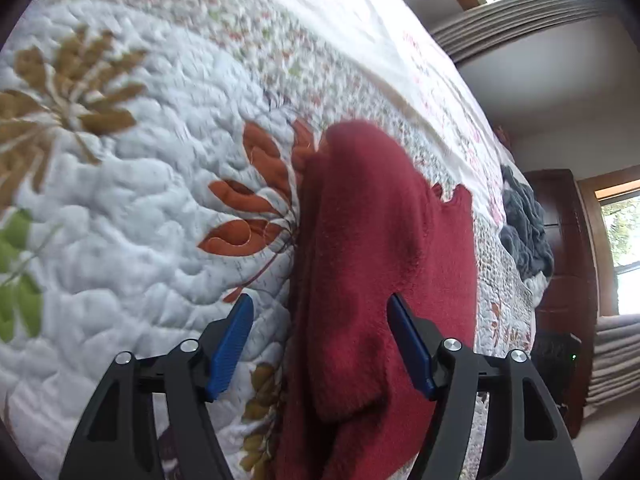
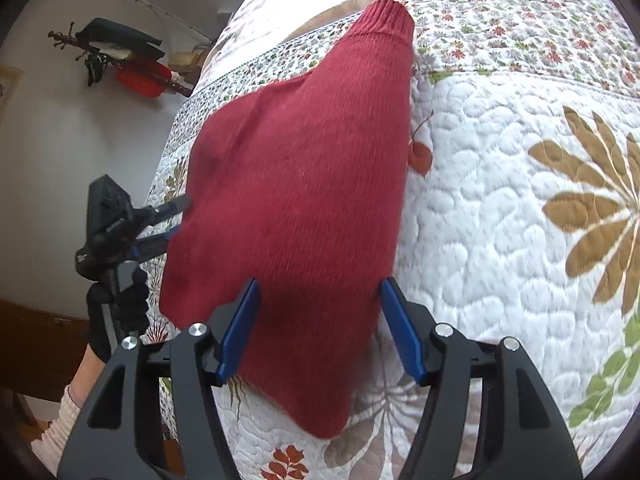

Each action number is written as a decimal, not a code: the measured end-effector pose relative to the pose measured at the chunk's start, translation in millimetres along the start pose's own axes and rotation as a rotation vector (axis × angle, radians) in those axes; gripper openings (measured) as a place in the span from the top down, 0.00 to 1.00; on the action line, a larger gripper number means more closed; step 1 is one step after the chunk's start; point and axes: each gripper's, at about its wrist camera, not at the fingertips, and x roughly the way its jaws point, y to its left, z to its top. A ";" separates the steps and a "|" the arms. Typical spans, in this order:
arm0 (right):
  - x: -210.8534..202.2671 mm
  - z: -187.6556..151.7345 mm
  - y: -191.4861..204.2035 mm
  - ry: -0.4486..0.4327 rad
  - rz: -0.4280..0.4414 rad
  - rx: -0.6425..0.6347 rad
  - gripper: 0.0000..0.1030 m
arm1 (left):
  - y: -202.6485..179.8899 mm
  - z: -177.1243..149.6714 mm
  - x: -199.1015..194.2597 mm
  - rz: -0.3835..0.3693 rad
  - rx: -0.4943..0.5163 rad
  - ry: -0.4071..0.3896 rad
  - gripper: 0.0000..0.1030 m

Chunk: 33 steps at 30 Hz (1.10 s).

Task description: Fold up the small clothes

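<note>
A small dark red knitted sweater (image 2: 296, 184) lies folded on a quilted floral bedspread (image 2: 500, 208); its ribbed cuff points to the far end. In the left wrist view the red sweater (image 1: 372, 264) shows stacked layers along its left side. My left gripper (image 1: 320, 308) is open, its blue pads wide apart above the sweater's near part. My right gripper (image 2: 318, 292) is open too, hovering over the sweater's near end with nothing held. From the right wrist view the left gripper (image 2: 176, 220) sits at the sweater's left edge, held by a black-gloved hand (image 2: 120, 308).
A dark grey garment (image 1: 524, 232) lies bunched near the bed's far edge. Dark wooden furniture (image 1: 568, 264) and windows stand beyond the bed. A coat rack with dark items and a red thing (image 2: 136, 64) is against the wall on the other side.
</note>
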 end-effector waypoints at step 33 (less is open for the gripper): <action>-60.5 15.8 -27.2 -0.064 0.249 0.046 0.58 | -109.9 -37.3 24.6 -0.344 0.217 0.099 0.59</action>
